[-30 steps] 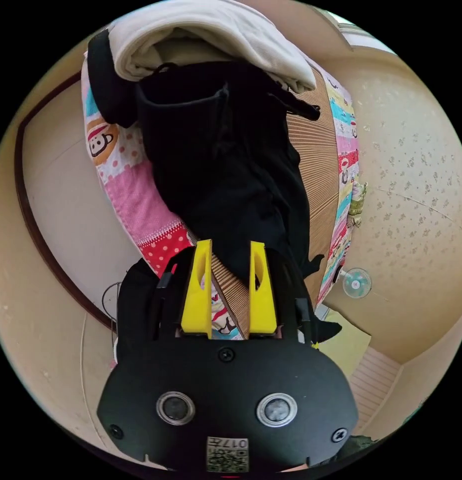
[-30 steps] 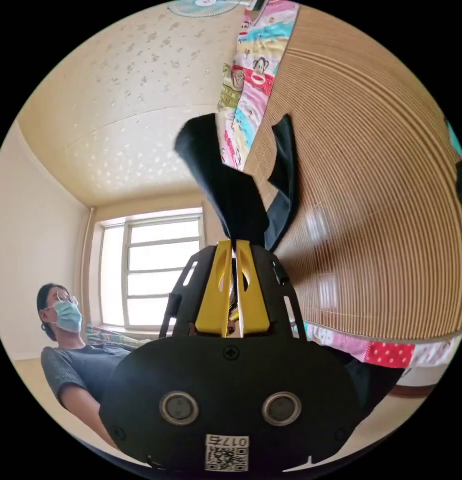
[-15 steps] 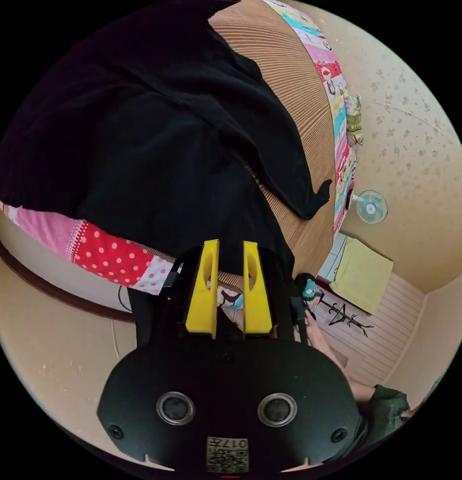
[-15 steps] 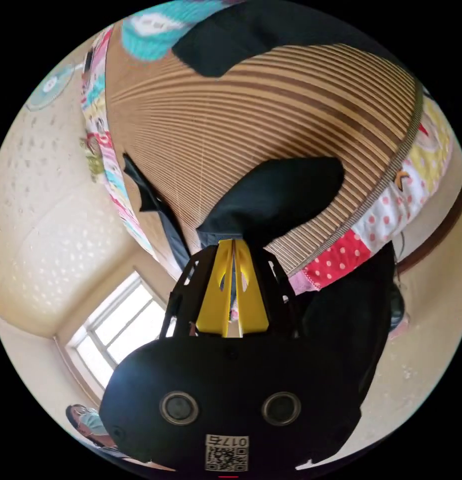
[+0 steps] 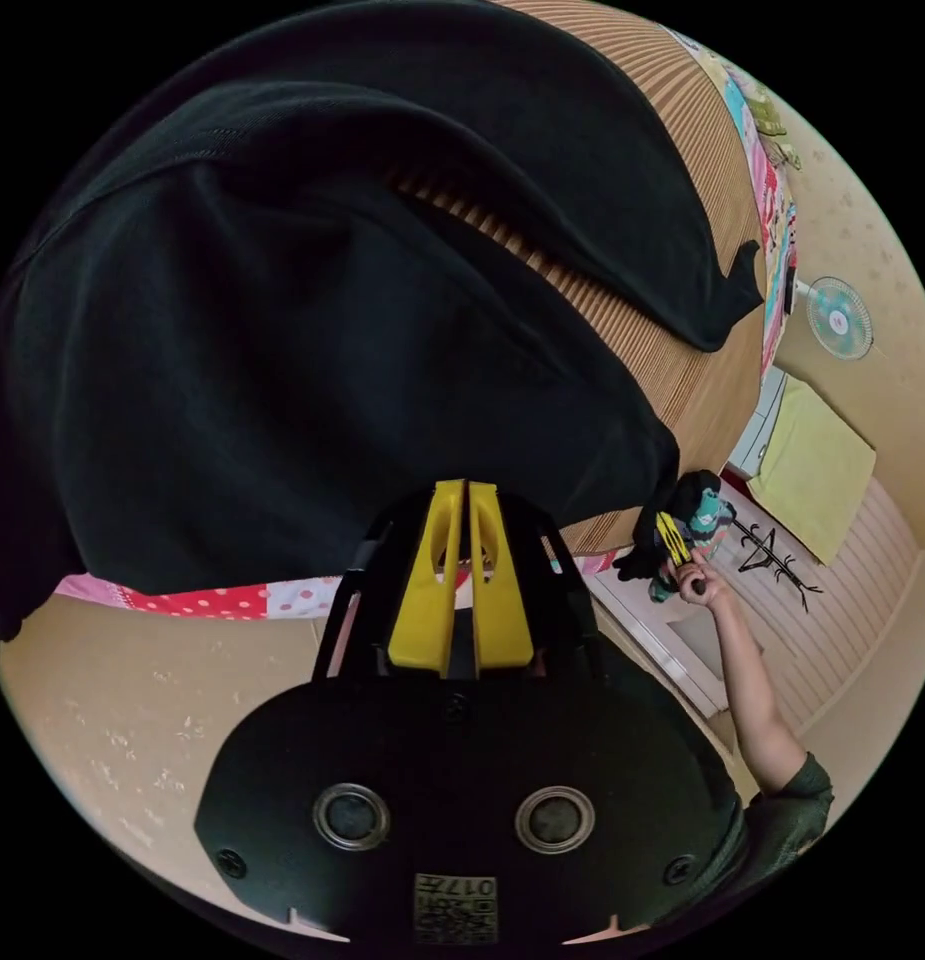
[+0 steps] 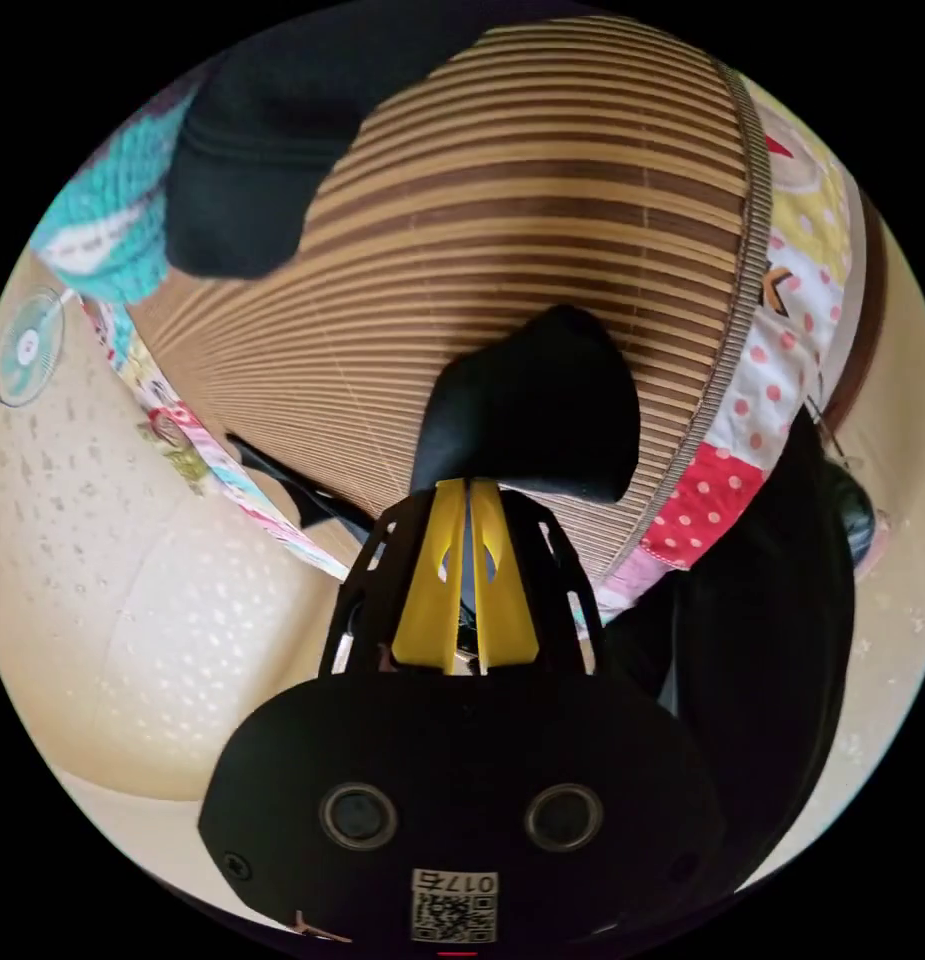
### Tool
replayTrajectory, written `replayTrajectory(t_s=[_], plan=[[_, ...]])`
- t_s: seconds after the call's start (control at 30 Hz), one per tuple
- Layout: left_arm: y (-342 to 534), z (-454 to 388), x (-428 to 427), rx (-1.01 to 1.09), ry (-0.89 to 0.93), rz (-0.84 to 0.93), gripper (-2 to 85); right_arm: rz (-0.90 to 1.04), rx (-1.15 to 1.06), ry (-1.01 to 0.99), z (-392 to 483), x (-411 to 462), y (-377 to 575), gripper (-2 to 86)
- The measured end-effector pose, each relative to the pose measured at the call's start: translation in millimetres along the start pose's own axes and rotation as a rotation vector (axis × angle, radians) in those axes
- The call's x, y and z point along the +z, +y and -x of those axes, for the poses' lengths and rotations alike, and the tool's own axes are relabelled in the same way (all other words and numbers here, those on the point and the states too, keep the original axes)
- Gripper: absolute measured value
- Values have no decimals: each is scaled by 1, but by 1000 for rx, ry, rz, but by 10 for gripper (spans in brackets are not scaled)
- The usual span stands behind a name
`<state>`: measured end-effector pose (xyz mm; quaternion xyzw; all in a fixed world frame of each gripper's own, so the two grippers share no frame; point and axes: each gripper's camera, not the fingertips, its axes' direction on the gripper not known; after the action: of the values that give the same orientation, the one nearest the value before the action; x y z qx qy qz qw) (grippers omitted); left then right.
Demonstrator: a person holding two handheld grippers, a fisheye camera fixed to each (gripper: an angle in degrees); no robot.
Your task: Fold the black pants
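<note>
both hand-held grippers clamp black pants (image 5: 312, 330); left (image 5: 467, 490) on edge; right (image 6: 468, 487) on corner

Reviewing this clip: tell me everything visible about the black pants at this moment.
The black pants are matte, soft knit-looking fabric, spread in broad rumpled folds over the striped bamboo mat, one edge drooping past the patchwork quilt. The left gripper is shut on their near edge; the right gripper is shut on a bunched end.

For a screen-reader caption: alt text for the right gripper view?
The right gripper, jaws closed, pinches a fold of the black pants above a striped bamboo mat edged by a patchwork quilt.
</note>
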<state>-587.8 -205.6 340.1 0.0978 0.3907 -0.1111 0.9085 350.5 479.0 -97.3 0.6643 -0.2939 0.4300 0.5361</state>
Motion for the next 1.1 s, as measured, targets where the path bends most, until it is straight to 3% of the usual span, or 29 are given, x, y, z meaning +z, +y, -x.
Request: replayTrajectory(t_s=[0.07,0.13,0.23,0.4,0.43,0.5,0.6,0.77,0.97,1.1], plan=[[-6,-3,-4,31,-23,39,0,-58,-43,-162,4,-15,7,11],[-11,-12,-8,63,-65,77,-5,-50,-167,-203,24,-21,10,7],[-15,-27,-12,104,-120,142,-9,-56,-489,-11,82,-23,17,5],[-12,-45,-8,128,-200,242,-10,-159,-913,615,175,12,54,6],[-11,-49,-8,116,-217,232,-10,-122,-969,656,181,23,58,7],[-8,-54,-8,101,-241,223,-10,143,-1094,731,192,75,64,13],[-4,-62,-10,71,-263,209,-10,301,-1149,683,208,126,65,29],[8,-65,-15,-13,-231,158,-10,324,-1043,456,262,194,34,92],[25,-68,-18,-10,-170,107,-8,333,-1076,639,296,244,33,29],[45,-58,-20,28,-4,82,3,80,-1192,672,287,178,60,19]])
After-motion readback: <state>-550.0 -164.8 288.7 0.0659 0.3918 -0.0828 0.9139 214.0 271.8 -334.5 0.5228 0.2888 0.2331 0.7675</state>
